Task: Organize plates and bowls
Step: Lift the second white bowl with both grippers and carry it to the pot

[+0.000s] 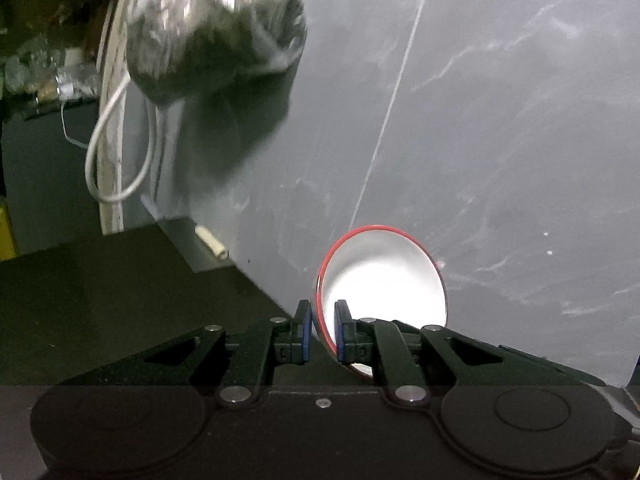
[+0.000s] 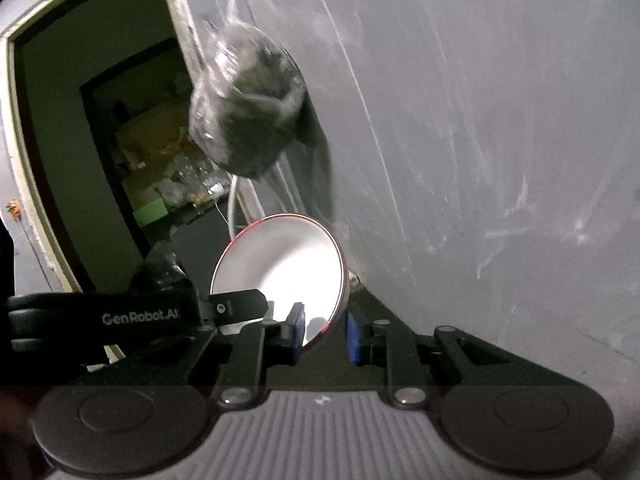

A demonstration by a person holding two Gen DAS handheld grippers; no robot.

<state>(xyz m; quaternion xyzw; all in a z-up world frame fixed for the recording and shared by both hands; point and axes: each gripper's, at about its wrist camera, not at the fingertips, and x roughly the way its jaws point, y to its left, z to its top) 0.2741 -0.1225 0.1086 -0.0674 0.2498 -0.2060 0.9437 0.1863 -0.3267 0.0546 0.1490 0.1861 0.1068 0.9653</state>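
Observation:
A white bowl with a red rim [image 1: 384, 280] is held up on edge in front of a grey wall. My left gripper [image 1: 322, 330] is shut on its rim, one blue pad inside and one outside. In the right wrist view the same bowl [image 2: 284, 264] sits between the blue pads of my right gripper [image 2: 325, 330], whose jaws stand a little apart around the rim's lower edge; whether they press it is unclear. The left gripper's body [image 2: 120, 316] reaches in from the left and holds the bowl's far rim.
A grey scuffed wall [image 1: 500, 140] fills the right side. A clear plastic bag with dark contents [image 1: 216, 32] hangs on it, also in the right wrist view [image 2: 248, 108]. A white cable [image 1: 116, 148] loops by a doorway [image 2: 100, 140]. A dark counter [image 1: 100, 292] lies below left.

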